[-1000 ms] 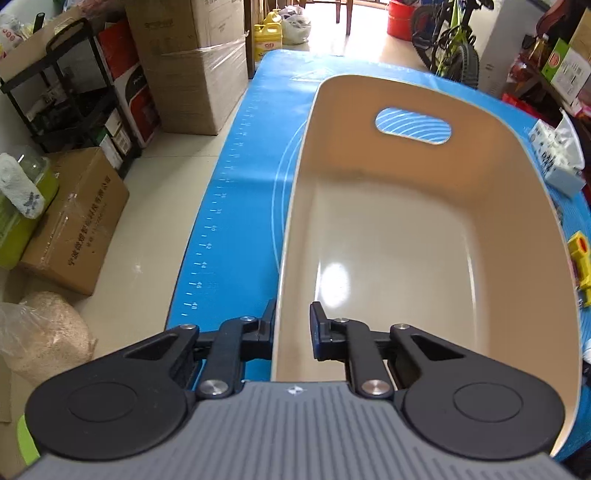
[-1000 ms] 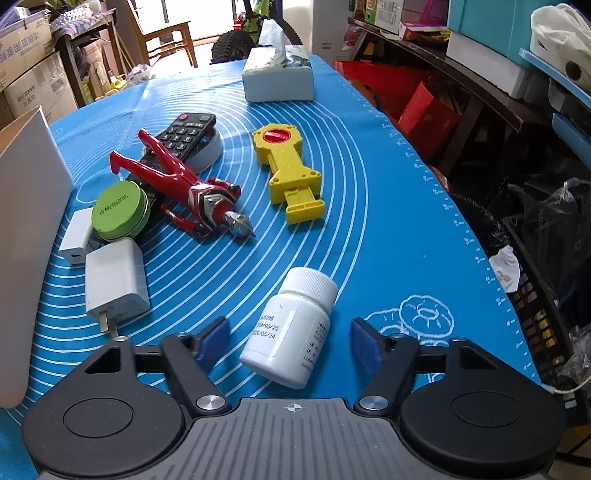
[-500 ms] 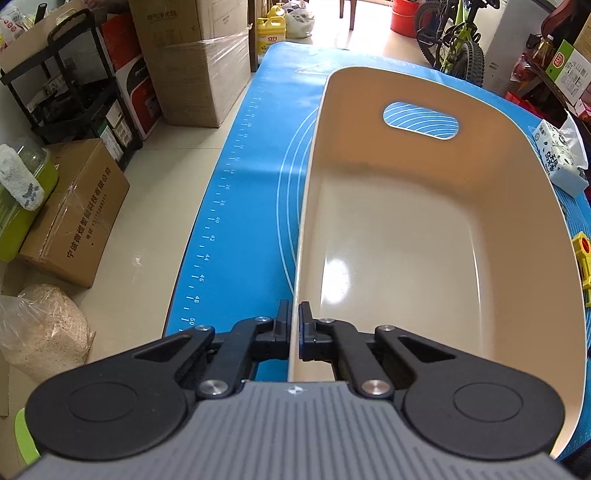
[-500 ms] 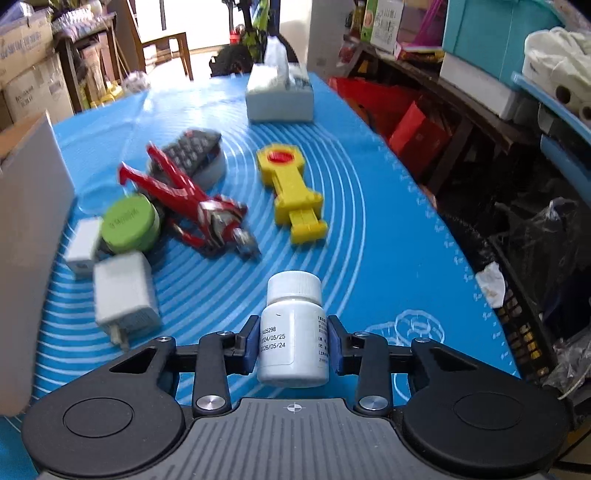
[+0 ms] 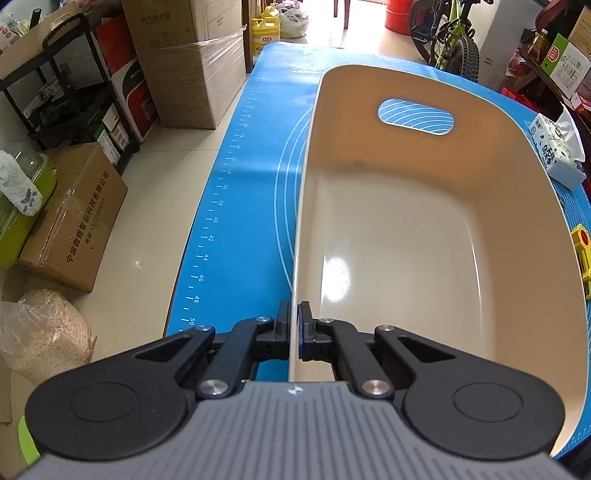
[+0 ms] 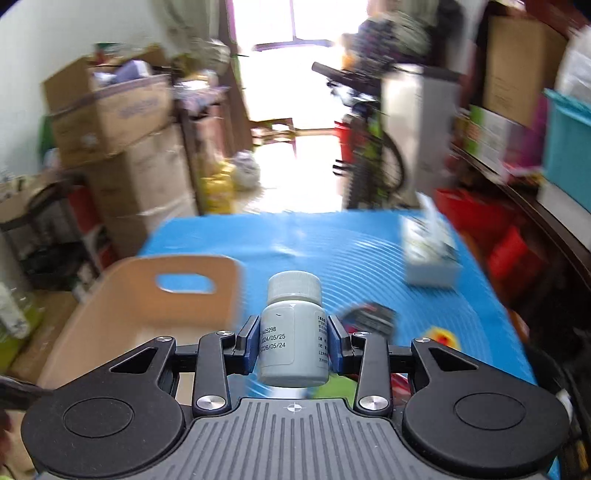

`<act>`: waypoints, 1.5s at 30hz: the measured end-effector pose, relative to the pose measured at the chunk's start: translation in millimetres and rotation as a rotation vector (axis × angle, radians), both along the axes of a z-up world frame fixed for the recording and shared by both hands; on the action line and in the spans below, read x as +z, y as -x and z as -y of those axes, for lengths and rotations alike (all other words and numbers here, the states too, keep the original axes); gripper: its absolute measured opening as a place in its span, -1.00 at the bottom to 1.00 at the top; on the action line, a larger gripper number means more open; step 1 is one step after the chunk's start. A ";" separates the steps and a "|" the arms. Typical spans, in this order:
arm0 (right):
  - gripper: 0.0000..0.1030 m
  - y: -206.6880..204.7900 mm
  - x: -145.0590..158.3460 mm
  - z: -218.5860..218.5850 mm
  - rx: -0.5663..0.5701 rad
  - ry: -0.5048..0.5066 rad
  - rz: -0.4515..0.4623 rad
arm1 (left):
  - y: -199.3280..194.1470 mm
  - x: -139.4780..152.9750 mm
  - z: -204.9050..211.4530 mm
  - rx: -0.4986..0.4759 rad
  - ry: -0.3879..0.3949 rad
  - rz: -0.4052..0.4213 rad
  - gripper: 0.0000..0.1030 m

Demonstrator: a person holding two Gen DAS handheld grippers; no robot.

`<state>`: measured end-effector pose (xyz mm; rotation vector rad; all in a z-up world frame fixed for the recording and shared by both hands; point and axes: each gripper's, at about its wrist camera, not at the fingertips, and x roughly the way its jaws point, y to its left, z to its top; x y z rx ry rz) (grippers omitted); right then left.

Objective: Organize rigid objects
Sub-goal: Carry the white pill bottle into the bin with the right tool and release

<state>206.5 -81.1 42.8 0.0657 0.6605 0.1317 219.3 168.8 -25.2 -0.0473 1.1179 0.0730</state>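
While the left gripper [image 5: 294, 328] clamps the bin [image 5: 461, 236] rim, the right gripper [image 6: 293, 345] grips the pill bottle [image 6: 293, 332]; next, carry it toward ten o'clock and release inside

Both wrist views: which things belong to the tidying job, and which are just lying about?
Job:
bin, rim pinched by left tongs
bottle, held by right tongs
yellow toy
remote

Lying about:
tissue pack
cardboard boxes
bicycle
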 end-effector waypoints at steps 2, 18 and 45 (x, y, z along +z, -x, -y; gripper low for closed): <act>-0.14 -6.0 1.8 -21.0 0.048 -0.001 -0.001 | 0.2 -0.2 0.6 -0.003 -0.003 0.001 -0.92; -0.14 -17.7 -77.2 -107.5 0.192 0.076 -0.317 | 1.7 0.5 4.4 -0.019 -0.022 0.003 -0.92; 0.28 1.8 -16.1 -44.6 0.117 0.002 -0.170 | 1.6 -0.4 5.9 -0.024 -0.026 0.003 -0.91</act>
